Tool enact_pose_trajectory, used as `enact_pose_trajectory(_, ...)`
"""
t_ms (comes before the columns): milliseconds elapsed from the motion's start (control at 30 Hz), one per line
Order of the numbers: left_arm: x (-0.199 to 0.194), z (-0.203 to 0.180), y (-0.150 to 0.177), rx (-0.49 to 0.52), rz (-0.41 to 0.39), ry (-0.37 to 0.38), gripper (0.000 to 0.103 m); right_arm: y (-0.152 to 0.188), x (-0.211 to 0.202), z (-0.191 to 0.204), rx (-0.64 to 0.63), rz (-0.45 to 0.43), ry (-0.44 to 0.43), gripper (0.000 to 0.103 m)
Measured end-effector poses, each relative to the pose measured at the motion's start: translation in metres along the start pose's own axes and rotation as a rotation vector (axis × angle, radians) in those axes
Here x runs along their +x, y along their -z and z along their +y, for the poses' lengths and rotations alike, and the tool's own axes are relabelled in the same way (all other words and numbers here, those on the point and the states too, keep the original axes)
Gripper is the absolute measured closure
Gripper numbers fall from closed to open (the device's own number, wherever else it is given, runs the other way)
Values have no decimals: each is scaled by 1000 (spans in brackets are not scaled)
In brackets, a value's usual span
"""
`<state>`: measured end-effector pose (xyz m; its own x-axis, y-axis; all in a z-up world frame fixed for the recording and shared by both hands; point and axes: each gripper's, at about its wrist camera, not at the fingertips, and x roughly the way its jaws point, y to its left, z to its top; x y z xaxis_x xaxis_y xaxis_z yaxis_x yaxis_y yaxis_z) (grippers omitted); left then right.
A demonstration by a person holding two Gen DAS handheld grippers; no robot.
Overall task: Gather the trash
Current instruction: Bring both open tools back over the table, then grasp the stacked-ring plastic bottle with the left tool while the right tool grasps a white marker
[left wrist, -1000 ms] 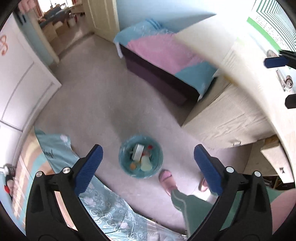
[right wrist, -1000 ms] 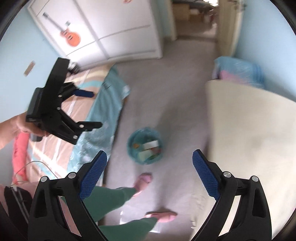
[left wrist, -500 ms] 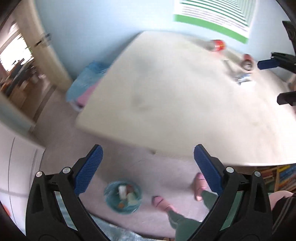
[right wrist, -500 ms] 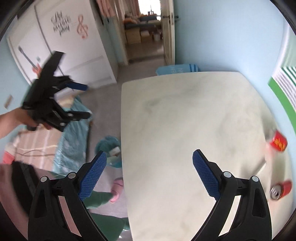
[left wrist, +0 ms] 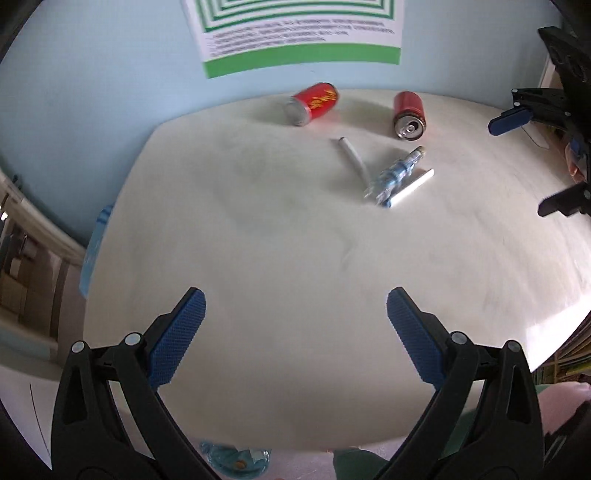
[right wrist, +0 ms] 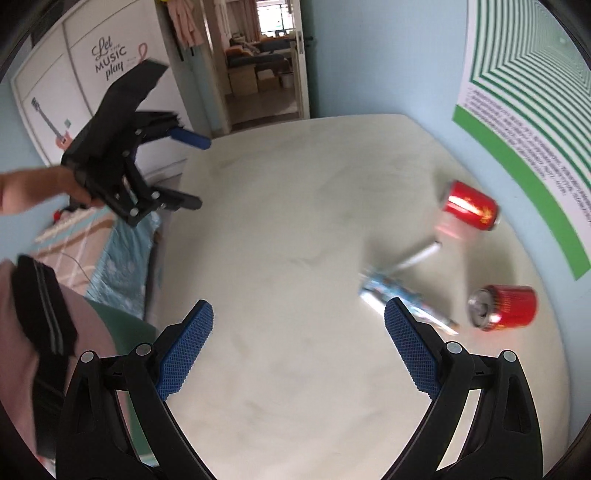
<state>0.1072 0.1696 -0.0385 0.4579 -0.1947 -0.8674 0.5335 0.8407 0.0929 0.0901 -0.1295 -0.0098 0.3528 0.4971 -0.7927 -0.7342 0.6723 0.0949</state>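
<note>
Trash lies at the far side of a cream table (left wrist: 280, 229): two red cans on their sides (left wrist: 312, 103) (left wrist: 408, 114), a crushed clear bottle with a blue label (left wrist: 397, 173) and two white paper rolls (left wrist: 352, 153) (left wrist: 412, 188). My left gripper (left wrist: 295, 314) hovers open and empty over the table's near part. The right gripper (right wrist: 297, 328) is open and empty too, with the bottle (right wrist: 391, 291) just past its right finger and the cans (right wrist: 471, 210) (right wrist: 504, 306) beyond. A teal bin (left wrist: 234, 459) with trash peeks out below the table edge.
A green-striped poster (left wrist: 295, 33) hangs on the blue wall behind the table. In the right wrist view a bed (right wrist: 110, 258), a white wardrobe (right wrist: 92, 81) and an open doorway (right wrist: 264, 62) lie to the left. The person's green trouser leg (right wrist: 122, 332) is by the table.
Both grippers have swung up from over the floor bin to over the table. The cans, bottle and paper rolls have come into view. Both stayed open.
</note>
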Motion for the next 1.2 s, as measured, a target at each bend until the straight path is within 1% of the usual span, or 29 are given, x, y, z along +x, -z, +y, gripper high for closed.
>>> enact_pose_trajectory(133, 31, -15, -34, 47, 42, 12, 7, 6, 10, -23, -10, 33, -7, 10)
enact_pose_trajectory(233, 54, -27, -57, 66, 63, 49, 7, 12, 22, -44, -4, 57, -60, 10)
enact_pose_trajectory(267, 63, -33, -67, 77, 68, 75, 7, 13, 27, -52, -3, 60, -79, 10)
enact_pose_trajectory(333, 76, -42, -80, 107, 69, 111, 7, 15, 40, -66, 8, 74, -88, 10)
enact_pose_trajectory(400, 90, -55, -93, 174, 71, 136, 7, 20, 52, -82, 28, 83, -106, 10)
enact_pose_trajectory(533, 119, -81, -110, 324, 59, 134, 7, 28, 73, -106, 46, 99, -169, 12)
enact_pose_trajectory(567, 129, -87, -116, 355, 61, 149, 10, 31, 78, -110, 50, 100, -182, 13)
enact_pose_trajectory(600, 134, -89, -119, 365, 70, 164, 16, 33, 82, -114, 53, 105, -198, 26)
enact_pose_trajectory(633, 141, -91, -123, 375, 79, 184, 20, 36, 88, -118, 54, 119, -206, 35)
enact_pose_trajectory(667, 150, -94, -127, 390, 90, 192, 23, 38, 92, -121, 53, 127, -205, 35)
enact_pose_trajectory(733, 162, -99, -132, 419, 94, 190, 25, 43, 99, -126, 48, 129, -213, 35)
enact_pose_trajectory(800, 173, -104, -136, 455, 95, 197, 32, 47, 104, -130, 44, 128, -211, 35)
enact_pose_trajectory(867, 179, -110, -140, 486, 86, 208, 33, 49, 107, -136, 48, 125, -214, 35)
enact_pose_trajectory(900, 181, -113, -141, 499, 84, 208, 34, 50, 109, -138, 49, 127, -214, 37)
enact_pose_trajectory(933, 183, -116, -142, 513, 82, 211, 37, 53, 110, -140, 48, 125, -215, 42)
enact_pose_trajectory(1000, 186, -123, -143, 543, 75, 209, 46, 55, 114, -144, 49, 125, -216, 46)
enact_pose_trajectory(1067, 187, -130, -143, 568, 67, 211, 52, 58, 117, -144, 40, 119, -211, 49)
enact_pose_trajectory(1100, 188, -133, -142, 578, 65, 208, 53, 60, 119, -144, 30, 115, -206, 51)
enact_pose_trajectory(1133, 189, -135, -142, 587, 64, 206, 54, 61, 121, -142, 13, 112, -195, 55)
enact_pose_trajectory(1200, 193, -140, -140, 604, 73, 200, 61, 62, 126, -138, -15, 117, -182, 62)
